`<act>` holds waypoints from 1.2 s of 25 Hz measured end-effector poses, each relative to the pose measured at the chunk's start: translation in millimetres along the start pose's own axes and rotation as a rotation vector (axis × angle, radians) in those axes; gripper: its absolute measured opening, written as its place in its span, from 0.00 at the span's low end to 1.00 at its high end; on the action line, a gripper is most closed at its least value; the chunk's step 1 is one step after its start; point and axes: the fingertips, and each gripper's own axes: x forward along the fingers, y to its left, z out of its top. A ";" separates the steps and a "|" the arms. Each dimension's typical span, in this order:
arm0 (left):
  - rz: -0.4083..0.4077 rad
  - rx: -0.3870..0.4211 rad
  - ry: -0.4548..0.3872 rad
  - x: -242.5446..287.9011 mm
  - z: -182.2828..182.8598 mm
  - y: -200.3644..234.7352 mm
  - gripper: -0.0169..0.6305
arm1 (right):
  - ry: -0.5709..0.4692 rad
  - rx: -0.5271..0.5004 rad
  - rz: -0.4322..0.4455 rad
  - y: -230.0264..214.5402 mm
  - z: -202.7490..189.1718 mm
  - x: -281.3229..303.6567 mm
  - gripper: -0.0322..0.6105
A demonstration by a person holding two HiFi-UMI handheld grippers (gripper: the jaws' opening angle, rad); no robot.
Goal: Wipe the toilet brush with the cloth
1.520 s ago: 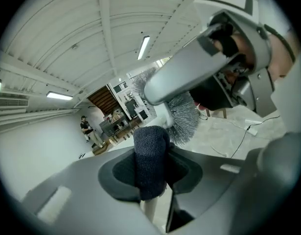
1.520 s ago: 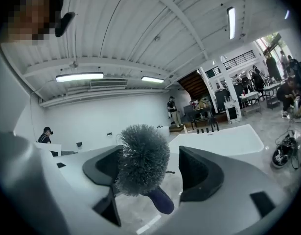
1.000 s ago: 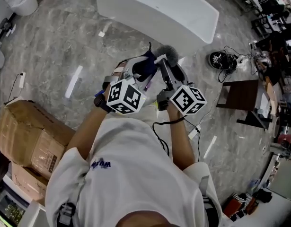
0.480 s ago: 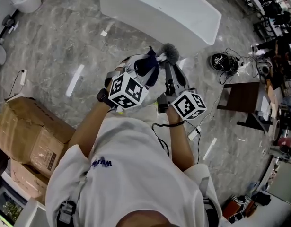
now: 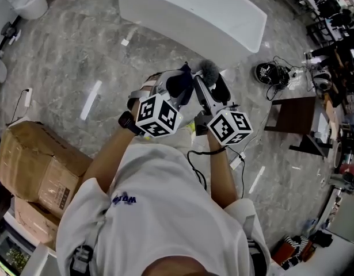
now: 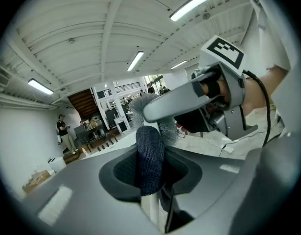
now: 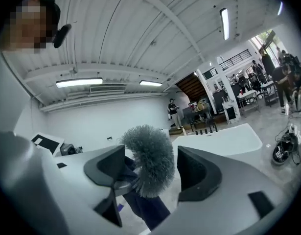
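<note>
The toilet brush's grey bristle head stands between the jaws of my right gripper. Those jaws are opening, with a gap on each side of the bristles. A dark blue cloth is pinched in my left gripper, whose jaws are closing, wrapped round the brush's white handle. In the head view both grippers meet in front of the person's chest: left gripper with the cloth, right gripper just below the brush head. The right gripper's finger crosses above the cloth.
A long white tub lies ahead on the grey marble floor. Cardboard boxes stand at the left, a dark table and a tangle of cables at the right. People stand far off in the hall.
Both grippers stay at nearly the same spot in front of the chest. The cloth and brush head have shifted slightly right in the head view.
</note>
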 end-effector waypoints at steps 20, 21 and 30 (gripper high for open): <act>-0.082 0.110 -0.020 9.1 8.1 -19.6 0.23 | -0.011 0.114 0.042 -7.8 2.8 -6.4 0.35; -0.088 0.086 -0.020 8.6 7.6 -18.6 0.22 | -0.011 0.111 0.046 -6.9 3.5 -6.0 0.35; -0.078 0.060 0.008 3.2 -12.1 -4.1 0.22 | -0.071 0.120 0.035 -15.4 27.2 -7.6 0.35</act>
